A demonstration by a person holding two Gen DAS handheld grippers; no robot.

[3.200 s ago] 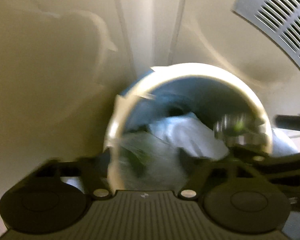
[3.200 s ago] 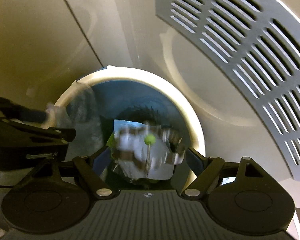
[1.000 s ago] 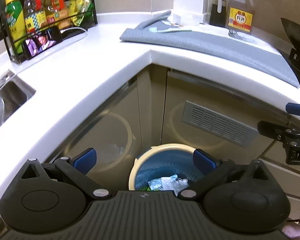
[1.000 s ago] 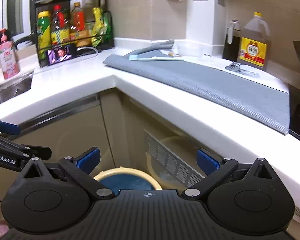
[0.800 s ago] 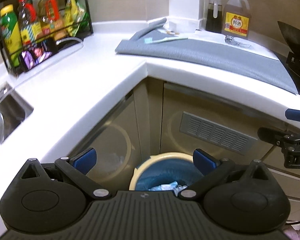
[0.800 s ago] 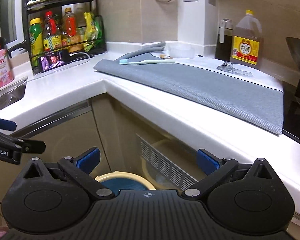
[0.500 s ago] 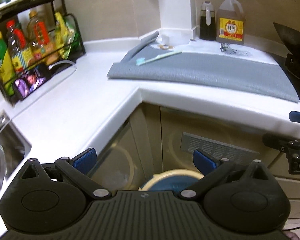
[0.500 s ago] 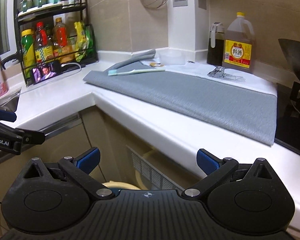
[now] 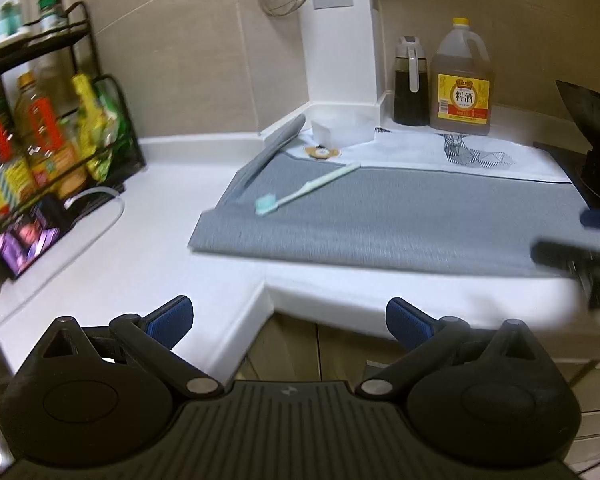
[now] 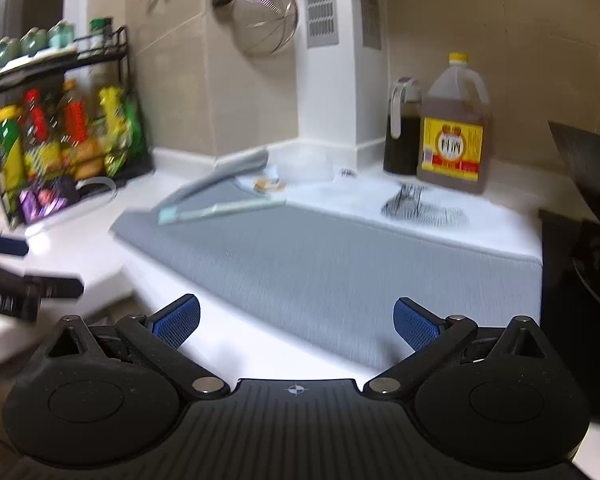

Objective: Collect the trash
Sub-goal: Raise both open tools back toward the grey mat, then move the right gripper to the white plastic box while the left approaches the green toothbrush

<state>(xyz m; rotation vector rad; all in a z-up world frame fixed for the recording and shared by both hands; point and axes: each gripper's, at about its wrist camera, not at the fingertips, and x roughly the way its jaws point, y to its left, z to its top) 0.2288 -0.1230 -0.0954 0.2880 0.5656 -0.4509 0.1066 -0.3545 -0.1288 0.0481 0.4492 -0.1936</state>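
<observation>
Currently both the left gripper (image 9: 288,316) and right gripper (image 10: 296,320) are held spread wide, with nothing between their jaws. A toothbrush (image 9: 306,189), judged light, stiff and slippery, is seen on the far-left part of the grey mat (image 9: 420,216); its thin handle is best pinched mid-length.

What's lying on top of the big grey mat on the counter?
A pale green toothbrush lies across the grey mat near its back left corner, and a white printed cloth sits along its far edge. Whatever is under that cloth is covered, so it can't be seen.
</observation>
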